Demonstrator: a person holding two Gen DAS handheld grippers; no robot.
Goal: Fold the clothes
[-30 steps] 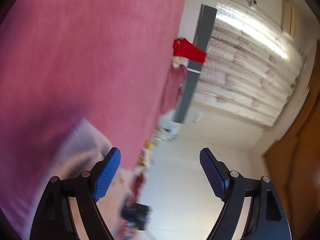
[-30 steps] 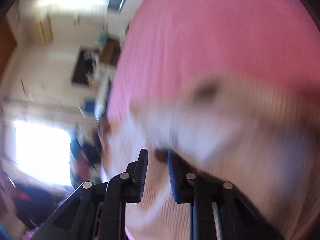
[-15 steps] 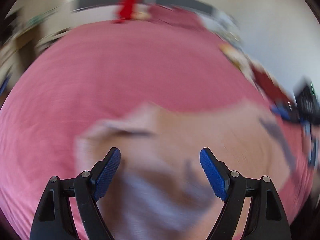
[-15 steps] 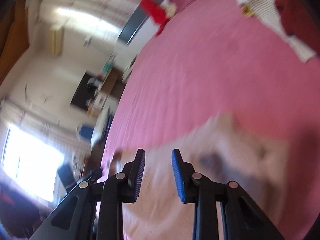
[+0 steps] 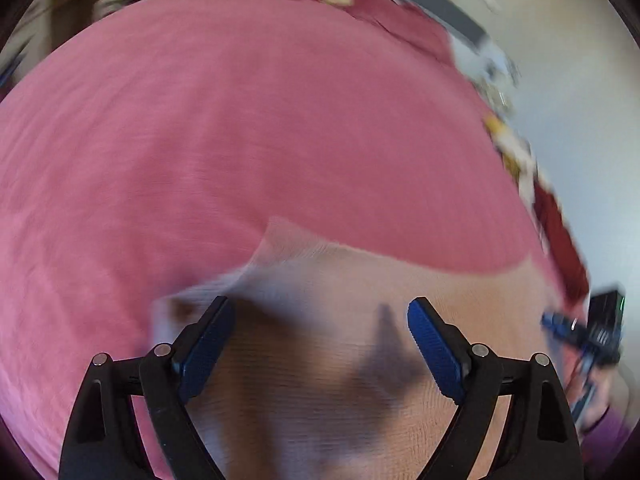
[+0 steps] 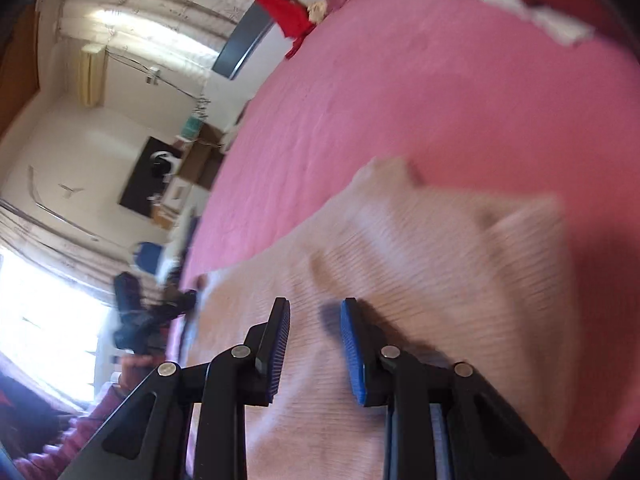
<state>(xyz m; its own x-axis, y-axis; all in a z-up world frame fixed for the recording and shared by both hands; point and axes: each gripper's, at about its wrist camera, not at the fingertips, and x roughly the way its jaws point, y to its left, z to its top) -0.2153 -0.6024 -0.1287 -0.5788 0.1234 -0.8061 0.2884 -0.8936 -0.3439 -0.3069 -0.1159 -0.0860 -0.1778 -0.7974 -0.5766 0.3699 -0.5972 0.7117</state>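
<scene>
Pale ribbed garment [image 5: 328, 360] spread near on pink bedspread [image 5: 240, 128], folding barely begun; left gripper [image 5: 320, 344] and right gripper [image 6: 314, 348] both released, empty.

Pale pink garment [image 6: 420, 280], lower centre of the right wrist view: ribbed knit cloth, matt, with fine parallel ridges. Pink bedspread [image 5: 260, 120], filling the upper half of the left wrist view: woven cloth, matt, faintly textured. Left gripper [image 5: 320, 336], bottom of frame: matt black plastic arms with small bright metal pins; its blue pads [image 5: 434, 354] carry a rough, finely dotted surface. Right gripper [image 6: 314, 340]: the same black plastic, metal pins and ridged blue pads [image 6: 354, 354]. Red cloth [image 6: 286, 8], upper centre: soft, matt. Curtains [image 6: 168, 4], upper left: thin patterned fabric, light showing through it.
</scene>
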